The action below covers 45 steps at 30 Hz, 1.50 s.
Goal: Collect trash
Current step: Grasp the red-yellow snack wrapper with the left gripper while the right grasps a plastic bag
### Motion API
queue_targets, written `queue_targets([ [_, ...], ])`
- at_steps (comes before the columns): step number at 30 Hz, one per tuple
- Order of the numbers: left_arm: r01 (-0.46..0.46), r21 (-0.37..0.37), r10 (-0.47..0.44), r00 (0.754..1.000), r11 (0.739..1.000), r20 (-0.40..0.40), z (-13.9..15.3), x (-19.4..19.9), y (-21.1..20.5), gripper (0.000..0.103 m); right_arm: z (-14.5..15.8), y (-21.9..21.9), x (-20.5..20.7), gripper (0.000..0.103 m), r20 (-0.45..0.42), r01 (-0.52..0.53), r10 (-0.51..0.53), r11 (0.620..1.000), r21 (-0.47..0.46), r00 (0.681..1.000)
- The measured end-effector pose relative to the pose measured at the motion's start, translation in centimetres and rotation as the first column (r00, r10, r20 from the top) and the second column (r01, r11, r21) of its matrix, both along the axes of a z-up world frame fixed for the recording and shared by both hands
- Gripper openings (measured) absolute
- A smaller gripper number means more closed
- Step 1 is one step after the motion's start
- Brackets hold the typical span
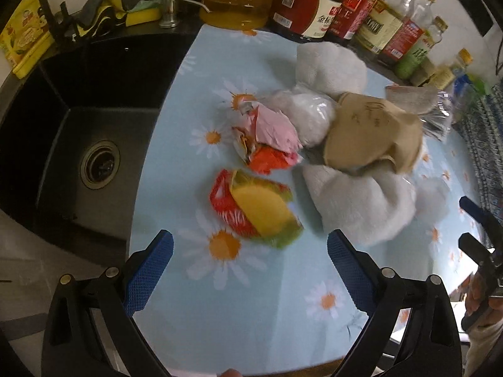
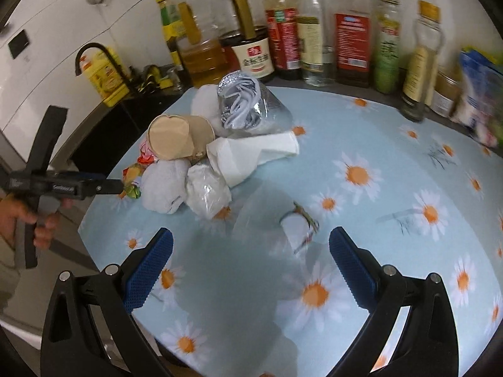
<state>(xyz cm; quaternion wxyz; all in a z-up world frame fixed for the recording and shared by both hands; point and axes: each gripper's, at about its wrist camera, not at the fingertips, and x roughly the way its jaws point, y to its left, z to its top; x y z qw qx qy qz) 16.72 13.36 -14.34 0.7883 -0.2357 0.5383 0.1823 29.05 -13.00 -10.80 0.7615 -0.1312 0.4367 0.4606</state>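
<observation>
Trash pile sits mid-counter on the daisy-print mat [image 2: 361, 132], near the sink edge. Brown paper cup [image 1: 371, 135] lies on its side atop the pile; long axis roughly level, base facing the right wrist camera. Red-yellow wrapper [image 1: 254, 210] lies flat, apart from the pile, just ahead of the left gripper [image 1: 250, 259]; jaws apart, holding nothing. Right gripper [image 2: 251, 259] likewise spread and empty, over a clear plastic film [image 2: 270, 220]. Black sink [image 1: 81, 144] left of the mat; condiment bottles [image 2: 314, 31] line the back wall.
</observation>
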Motion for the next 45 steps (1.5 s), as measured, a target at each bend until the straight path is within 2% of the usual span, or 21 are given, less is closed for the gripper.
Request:
queue_targets([
  [7, 0.016, 0.031, -0.014, 0.998, 0.999, -0.054, -1.4, 2.5, 0.6, 0.092, -2.3, 1.4, 2.5, 0.099, -0.044, -0.099, 0.099, 0.995, -0.006, 0.994],
  [9, 0.024, 0.049, -0.020, 0.996, 0.998, -0.082, -1.7, 2.9, 0.7, 0.084, -2.7, 1.9, 2.9, 0.099, -0.041, -0.127, 0.126, 0.992, -0.013, 0.991],
  [14, 0.041, 0.104, -0.029, 0.993, 0.994, -0.114, -1.9, 3.7, 0.4, 0.077, -3.4, 2.6, 3.5, 0.098, -0.018, -0.192, 0.191, 0.981, -0.031, 0.981],
  [17, 0.047, 0.122, -0.032, 0.992, 0.991, -0.121, -1.7, 4.1, 0.1, 0.065, -3.7, 2.6, 3.7, 0.091, -0.018, -0.225, 0.224, 0.974, -0.035, 0.974],
  [18, 0.049, 0.122, -0.034, 0.992, 0.991, -0.122, -1.6, 4.2, 0.1, 0.063, -3.9, 2.6, 3.7, 0.086, -0.011, -0.236, 0.236, 0.970, -0.047, 0.972],
  [28, -0.011, 0.085, 0.020, 0.995, 0.996, -0.097, -1.5, 4.0, 0.1, 0.059, -3.3, 2.4, 4.5, 0.073, -0.013, -0.284, 0.284, 0.958, -0.025, 0.959],
  [45, -0.101, 0.102, 0.109, 0.991, 0.990, -0.076, 0.3, 0.9, -2.0, 0.058, -1.8, 1.3, 4.7, 0.065, -0.014, -0.306, 0.307, 0.951, 0.032, 0.952],
])
